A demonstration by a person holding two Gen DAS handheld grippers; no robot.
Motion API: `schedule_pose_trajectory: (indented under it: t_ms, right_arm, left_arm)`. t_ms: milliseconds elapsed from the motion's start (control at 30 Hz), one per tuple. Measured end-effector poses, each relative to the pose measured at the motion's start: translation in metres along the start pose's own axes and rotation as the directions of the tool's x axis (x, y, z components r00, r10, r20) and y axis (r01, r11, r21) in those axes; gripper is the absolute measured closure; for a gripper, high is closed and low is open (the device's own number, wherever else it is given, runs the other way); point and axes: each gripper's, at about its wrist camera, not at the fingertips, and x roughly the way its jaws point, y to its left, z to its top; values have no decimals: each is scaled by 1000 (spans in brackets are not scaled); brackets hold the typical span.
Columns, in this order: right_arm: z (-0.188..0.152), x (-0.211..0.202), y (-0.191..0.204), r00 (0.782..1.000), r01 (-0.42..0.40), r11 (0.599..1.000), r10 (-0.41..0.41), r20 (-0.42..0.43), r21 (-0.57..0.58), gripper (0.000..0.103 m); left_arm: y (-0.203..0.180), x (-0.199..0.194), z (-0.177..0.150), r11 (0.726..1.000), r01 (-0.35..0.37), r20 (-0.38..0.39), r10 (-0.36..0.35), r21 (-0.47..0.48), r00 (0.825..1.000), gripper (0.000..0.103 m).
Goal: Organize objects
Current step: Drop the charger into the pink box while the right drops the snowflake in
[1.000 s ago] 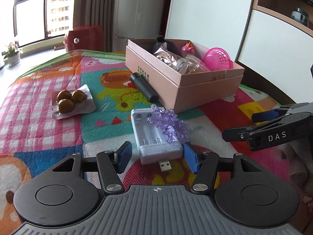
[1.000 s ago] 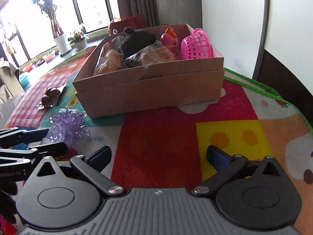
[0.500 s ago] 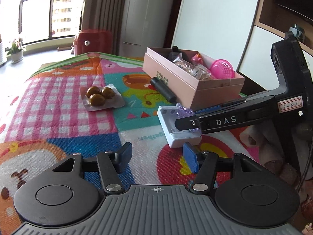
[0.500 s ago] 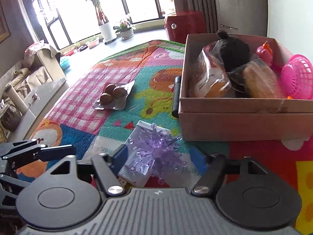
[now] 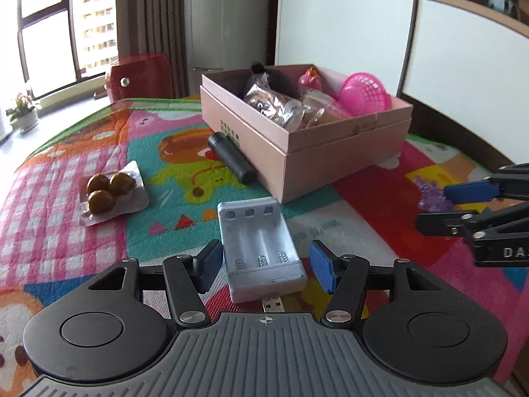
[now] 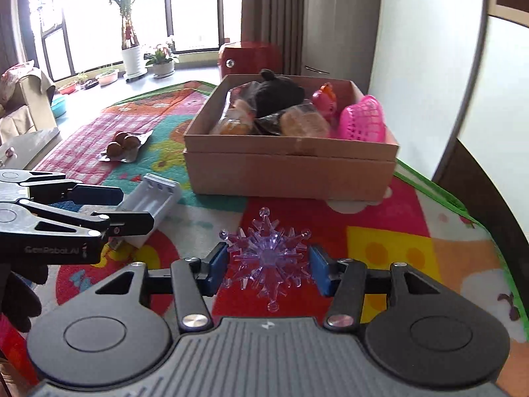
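My right claw (image 6: 268,269) has just lifted the purple snowflake (image 6: 267,258) off the charger (image 5: 261,248), pads pinching it, while my left claw (image 5: 263,269) gapes empty around that charger; the box (image 6: 291,168) waits at twelve o'clock.

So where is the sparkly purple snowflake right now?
In the right wrist view the purple snowflake sits between the right gripper fingers, above the mat, in front of the cardboard box.
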Motion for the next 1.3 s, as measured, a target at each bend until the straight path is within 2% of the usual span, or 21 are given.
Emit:
schedule_pose_trajectory:
  t_ms: [133, 200, 233, 333, 467, 533, 600, 767, 867, 933, 1033, 1167, 1233, 1300]
  right_arm:
    - [-10, -2, 1, 999, 50, 998, -50, 12, -32, 50]
    - [-14, -1, 2, 999, 45, 998, -44, 8, -35, 50]
    - [-14, -1, 2, 999, 37, 999, -37, 7, -34, 51]
    - [-13, -6, 6, 999, 26, 999, -25, 24, -40, 51]
    - [-11, -23, 9, 998, 25, 997, -21, 55, -70, 51]
    - [-10, -36, 7, 997, 22, 997, -16, 76, -78, 51]
    - [-9, -50, 4, 994, 27, 996, -18, 110, -82, 51]
    - [-1, -78, -5, 981, 32, 998, -19, 192, -63, 50]
    - [5, -85, -8, 973, 42, 998, -29, 228, -52, 50]
    - [9, -85, -9, 971, 42, 998, -31, 237, -43, 50]
    - [14, -83, -11, 972, 40, 998, -30, 232, -39, 51]
    - [22, -82, -19, 973, 76, 997, -68, 219, -29, 51]
    - [30, -84, -25, 972, 76, 997, -71, 223, -16, 51]
    - [45, -84, -30, 972, 60, 998, -59, 229, 1, 51]
  left_arm:
    - [-1, 4, 1, 999, -33, -12, 32, -22, 999, 39]
    - [0, 3, 1, 998, -50, -15, 50, -34, 999, 48]
    - [1, 1, 1, 998, -43, -15, 42, -43, 999, 49]
    - [2, -9, -5, 998, 5, -19, -6, -67, 1000, 50]
    - [-2, -28, -17, 994, 100, -33, -102, -38, 994, 50]
    - [-4, -42, -19, 991, 128, -17, -128, -30, 992, 50]
    - [-4, -57, -13, 989, 144, 33, -143, -29, 989, 50]
    - [-7, -79, 33, 987, 160, 193, -151, -32, 969, 50]
    - [-11, -70, 80, 984, 176, 302, -156, -38, 940, 50]
    - [-12, -49, 109, 977, 208, 339, -183, -40, 923, 50]
    - [-14, -19, 130, 978, 186, 316, -148, -93, 937, 52]
    - [3, -26, 118, 966, 222, 378, -157, -135, 913, 52]
    - [16, -39, 100, 962, 229, 368, -160, -152, 916, 52]
    - [26, -49, 75, 967, 207, 328, -150, -146, 933, 52]
